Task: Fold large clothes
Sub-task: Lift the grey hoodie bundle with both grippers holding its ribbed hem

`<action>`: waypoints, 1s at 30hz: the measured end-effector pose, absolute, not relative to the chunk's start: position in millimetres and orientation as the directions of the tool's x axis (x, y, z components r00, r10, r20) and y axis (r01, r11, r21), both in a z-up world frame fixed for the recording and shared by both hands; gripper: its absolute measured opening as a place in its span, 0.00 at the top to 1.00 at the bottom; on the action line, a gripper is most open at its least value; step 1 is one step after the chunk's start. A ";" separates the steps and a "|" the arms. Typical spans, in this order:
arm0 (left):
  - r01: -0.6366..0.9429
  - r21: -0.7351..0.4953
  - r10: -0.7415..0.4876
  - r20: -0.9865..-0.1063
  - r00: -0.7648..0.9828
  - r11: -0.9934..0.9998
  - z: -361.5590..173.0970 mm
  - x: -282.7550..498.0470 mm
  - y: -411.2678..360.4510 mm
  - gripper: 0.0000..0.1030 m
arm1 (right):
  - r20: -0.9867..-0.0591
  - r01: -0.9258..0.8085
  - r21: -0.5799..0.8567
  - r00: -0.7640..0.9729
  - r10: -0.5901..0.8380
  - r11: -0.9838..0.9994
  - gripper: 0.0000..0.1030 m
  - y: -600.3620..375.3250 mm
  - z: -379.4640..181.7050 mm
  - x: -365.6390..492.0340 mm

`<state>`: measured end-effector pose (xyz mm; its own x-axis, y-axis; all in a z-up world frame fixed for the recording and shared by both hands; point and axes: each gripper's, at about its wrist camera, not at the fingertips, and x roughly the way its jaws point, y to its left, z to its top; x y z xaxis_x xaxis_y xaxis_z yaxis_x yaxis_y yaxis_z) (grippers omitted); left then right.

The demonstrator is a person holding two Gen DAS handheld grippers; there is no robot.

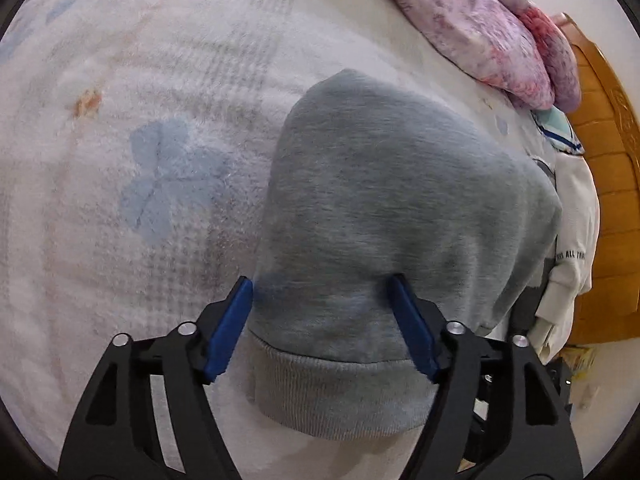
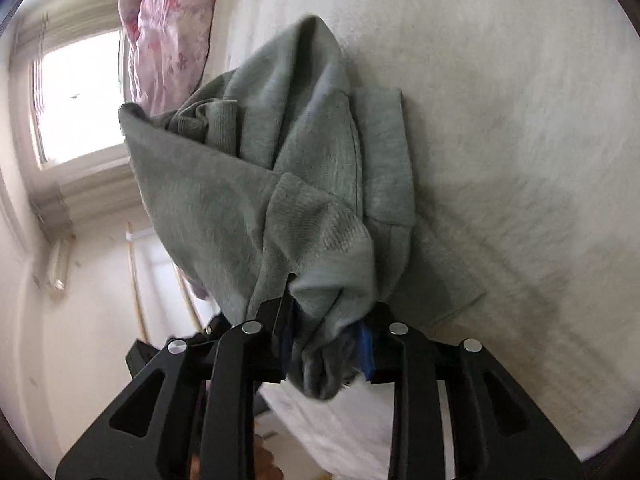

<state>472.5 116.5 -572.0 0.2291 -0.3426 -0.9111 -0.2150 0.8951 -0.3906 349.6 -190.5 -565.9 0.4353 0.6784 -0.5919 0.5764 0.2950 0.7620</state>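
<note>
Left wrist view is showing the left gripper standing wide apart, its blue fingers straddling the ribbed hem of the grey sweatshirt, which is lying on the fluffy white blanket. A pink floral quilt is sitting beyond. Right wrist view is showing the right gripper clamping a bunched fold of the sweatshirt, lifting it above the blanket.
</note>
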 end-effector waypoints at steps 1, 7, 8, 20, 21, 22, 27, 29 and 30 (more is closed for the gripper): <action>-0.205 -0.381 -0.335 -0.915 0.226 0.901 -571.4 473.6 116.0 0.28 | -0.622 0.568 0.747 0.414 0.664 0.345 0.55 -195.8 -558.6 352.1; -0.214 -0.369 -0.322 -0.920 0.225 0.904 -573.5 468.7 110.5 0.27 | -0.689 0.436 0.721 0.365 0.626 0.539 0.22 -221.4 -542.9 380.4; -0.218 -0.365 -0.317 -0.921 0.227 0.905 -572.9 468.4 111.5 0.26 | -0.700 0.406 0.711 0.333 0.631 0.574 0.20 -220.7 -548.1 390.1; -0.334 -0.452 -0.385 -0.889 0.249 0.827 -582.5 450.4 123.4 0.25 | -0.505 0.397 0.824 0.192 0.841 0.404 0.16 -200.5 -619.1 428.0; -0.342 -0.468 -0.401 -0.881 0.250 0.815 -584.9 447.8 124.6 0.25 | -0.466 0.401 0.840 0.189 0.864 0.365 0.16 -197.9 -620.5 430.4; -0.342 -0.475 -0.407 -0.878 0.253 0.811 -586.1 445.9 124.6 0.24 | -0.460 0.415 0.838 0.188 0.868 0.354 0.16 -193.6 -621.5 434.6; -0.360 -0.501 -0.433 -0.864 0.257 0.787 -599.6 444.6 125.2 0.16 | -0.528 0.463 0.801 0.244 0.813 0.381 0.08 -182.2 -625.1 444.4; -0.367 -0.529 -0.466 -0.848 0.252 0.765 -609.8 447.0 126.0 0.16 | -0.535 0.464 0.800 0.268 0.801 0.380 0.10 -179.6 -625.2 446.0; -0.376 -0.534 -0.474 -0.845 0.247 0.757 -612.8 448.3 126.0 0.18 | -0.538 0.459 0.801 0.269 0.799 0.385 0.19 -178.9 -623.2 444.4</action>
<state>448.3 126.0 -612.8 0.2468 -0.4737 -0.8454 -0.3760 0.7572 -0.5340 444.4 -178.9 -623.2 0.2690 0.7991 -0.5376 0.4586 0.3845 0.8011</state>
